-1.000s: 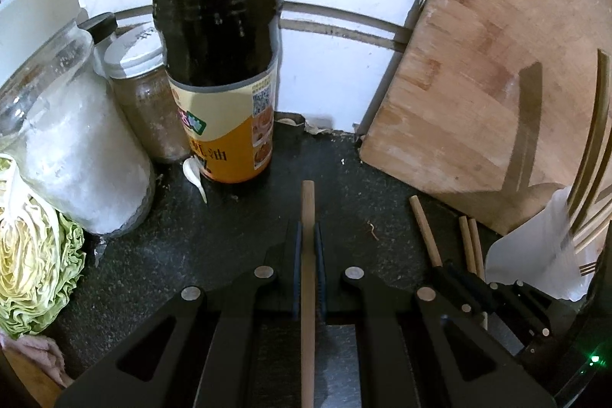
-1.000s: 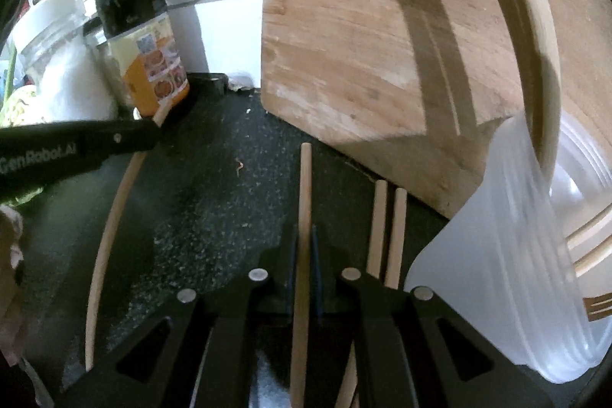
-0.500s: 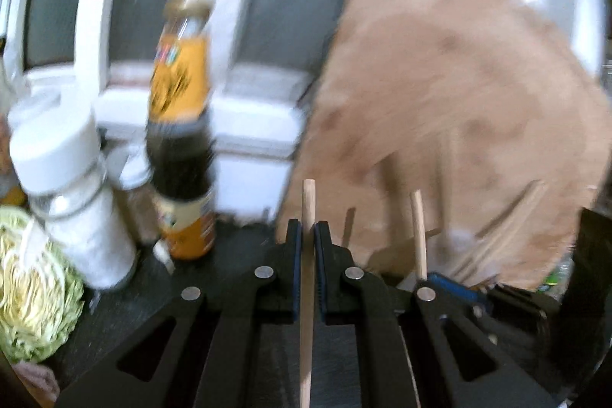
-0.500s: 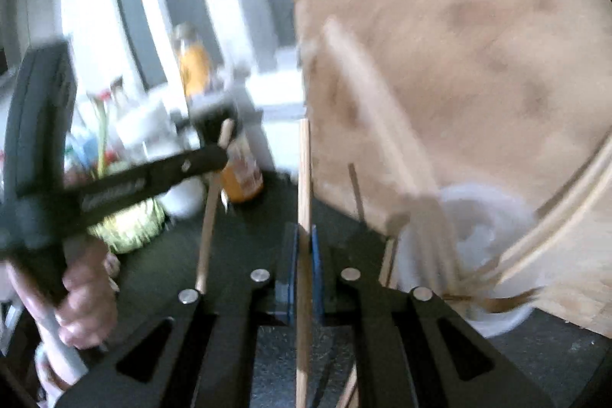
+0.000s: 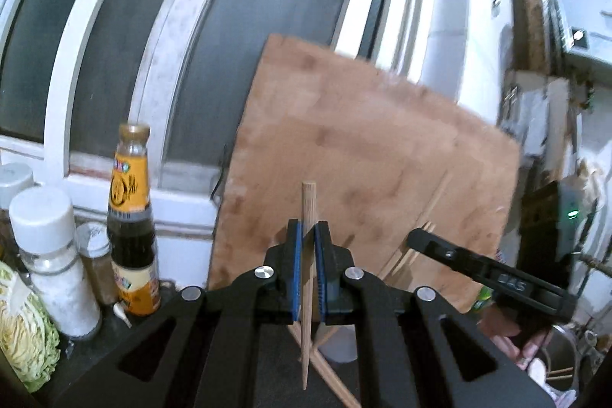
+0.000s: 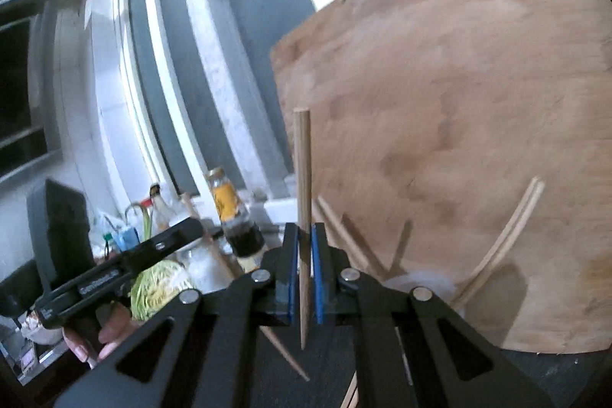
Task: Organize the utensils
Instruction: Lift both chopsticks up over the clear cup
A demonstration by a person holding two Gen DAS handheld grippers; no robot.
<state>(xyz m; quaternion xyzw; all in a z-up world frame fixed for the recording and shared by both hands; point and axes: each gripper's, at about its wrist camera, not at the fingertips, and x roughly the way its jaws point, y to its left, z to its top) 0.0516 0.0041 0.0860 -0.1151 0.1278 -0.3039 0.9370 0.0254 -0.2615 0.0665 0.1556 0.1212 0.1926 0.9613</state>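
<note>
My left gripper [image 5: 307, 236] is shut on a wooden chopstick [image 5: 307, 278] and holds it upright above the dark counter. My right gripper [image 6: 303, 236] is shut on another wooden chopstick [image 6: 303, 213], also upright. Each gripper shows in the other's view, the right one [image 5: 493, 280] at the right, the left one [image 6: 114, 270] at the left. A white plastic cup [image 6: 417, 280] with several chopsticks [image 6: 505, 247] leaning out stands just beyond the right gripper, in front of the cutting board. More chopsticks [image 5: 329, 373] lie on the counter below.
A large wooden cutting board [image 5: 363, 178] leans against the window frame. A sauce bottle [image 5: 130, 236], a white-lidded jar [image 5: 53, 262], a small spice jar [image 5: 95, 262] and a cut cabbage [image 5: 23, 343] stand at the left.
Both grippers have risen from the counter and tilted up, each lifting its chopstick. The bottle and the board now look farther away and lower in view.
</note>
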